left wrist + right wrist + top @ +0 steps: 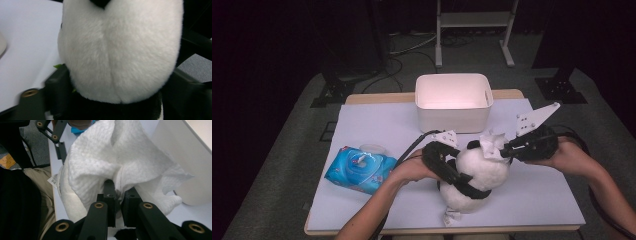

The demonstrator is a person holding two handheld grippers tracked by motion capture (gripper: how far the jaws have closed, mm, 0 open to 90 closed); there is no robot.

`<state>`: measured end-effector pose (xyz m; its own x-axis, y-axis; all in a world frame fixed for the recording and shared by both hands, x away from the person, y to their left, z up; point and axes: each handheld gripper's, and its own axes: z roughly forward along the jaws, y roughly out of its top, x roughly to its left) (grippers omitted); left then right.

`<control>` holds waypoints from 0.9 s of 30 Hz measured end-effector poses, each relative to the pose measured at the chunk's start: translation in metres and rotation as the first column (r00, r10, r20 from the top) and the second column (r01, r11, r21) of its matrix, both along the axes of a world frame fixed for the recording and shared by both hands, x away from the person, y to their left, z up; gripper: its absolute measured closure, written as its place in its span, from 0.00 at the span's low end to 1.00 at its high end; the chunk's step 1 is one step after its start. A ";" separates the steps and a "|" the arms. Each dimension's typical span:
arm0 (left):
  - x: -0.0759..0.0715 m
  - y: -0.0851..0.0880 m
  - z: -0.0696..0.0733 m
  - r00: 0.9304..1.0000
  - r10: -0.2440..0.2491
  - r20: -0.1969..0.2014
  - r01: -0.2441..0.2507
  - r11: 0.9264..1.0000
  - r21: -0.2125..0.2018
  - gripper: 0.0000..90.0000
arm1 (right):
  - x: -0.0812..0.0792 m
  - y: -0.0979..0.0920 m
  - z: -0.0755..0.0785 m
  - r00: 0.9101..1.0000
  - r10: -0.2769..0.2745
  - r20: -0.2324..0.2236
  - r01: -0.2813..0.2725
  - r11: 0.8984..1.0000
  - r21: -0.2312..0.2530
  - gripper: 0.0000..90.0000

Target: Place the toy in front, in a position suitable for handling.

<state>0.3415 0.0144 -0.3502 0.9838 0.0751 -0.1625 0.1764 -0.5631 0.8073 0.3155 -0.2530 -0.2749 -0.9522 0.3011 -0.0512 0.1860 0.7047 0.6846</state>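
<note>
The table (362, 125), under a pale cover, carries everything, and places here are given from the white bin (453, 101) at its far edge. The bin stands open-topped and upright. Nearer the person than the bin, a little toward the right gripper's side, sits the plush panda (474, 175), white-bodied with black bands; it rests on the table, well short of the bin. Far off to the left-gripper side of the bin and nearer the person lies a blue pack of wipes (360, 169), apart from the panda.

The left gripper (455, 176) lies against the panda on the side away from the bin. In the left gripper view its jaws stand on either side of the white plush (120, 50), clasping the toy.

The right gripper (507, 150) comes in from the bin's right and is closed on a crumpled white wipe (110, 162), which it holds against the top of the panda, between toy and bin.
</note>
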 end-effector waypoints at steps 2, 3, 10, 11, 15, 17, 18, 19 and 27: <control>0.000 0.001 0.004 1.000 0.002 0.010 -0.002 1.000 -0.012 0.33 | 0.000 -0.002 0.001 1.000 -0.001 0.006 0.000 1.000 0.007 0.92; 0.000 0.001 0.006 1.000 0.003 0.009 -0.002 1.000 -0.015 0.36 | -0.001 -0.003 0.003 1.000 -0.001 0.010 0.001 1.000 0.014 0.92; 0.001 0.007 0.028 0.998 -0.008 0.065 0.007 1.000 0.018 0.38 | -0.003 -0.005 0.014 0.999 0.005 0.038 -0.007 0.999 0.036 0.92; 0.001 0.009 0.030 0.997 -0.004 0.072 0.002 1.000 0.019 0.38 | -0.003 -0.006 0.013 0.999 0.005 0.035 -0.006 0.999 0.036 0.92; -0.002 0.011 0.029 0.998 0.007 0.057 -0.010 0.999 0.048 0.38 | -0.001 -0.006 0.002 1.000 0.006 0.011 -0.006 1.000 0.028 0.92; -0.002 0.010 0.024 0.998 0.005 0.056 -0.008 0.998 0.063 0.37 | 0.000 -0.005 -0.005 1.000 0.009 -0.005 -0.009 1.000 0.025 0.92; -0.002 0.009 0.022 0.999 0.007 0.051 -0.010 0.998 0.061 0.37 | 0.000 -0.005 -0.007 1.000 0.009 -0.004 -0.009 1.000 0.022 0.92; -0.003 0.008 0.022 0.999 0.005 0.053 -0.008 0.998 0.062 0.36 | 0.000 -0.006 -0.009 1.000 0.007 -0.007 -0.007 1.000 0.026 0.92; -0.005 -0.012 0.024 0.996 -0.021 0.083 0.012 0.995 0.097 0.35 | -0.002 -0.005 0.004 1.000 0.013 0.019 -0.014 0.999 0.039 0.92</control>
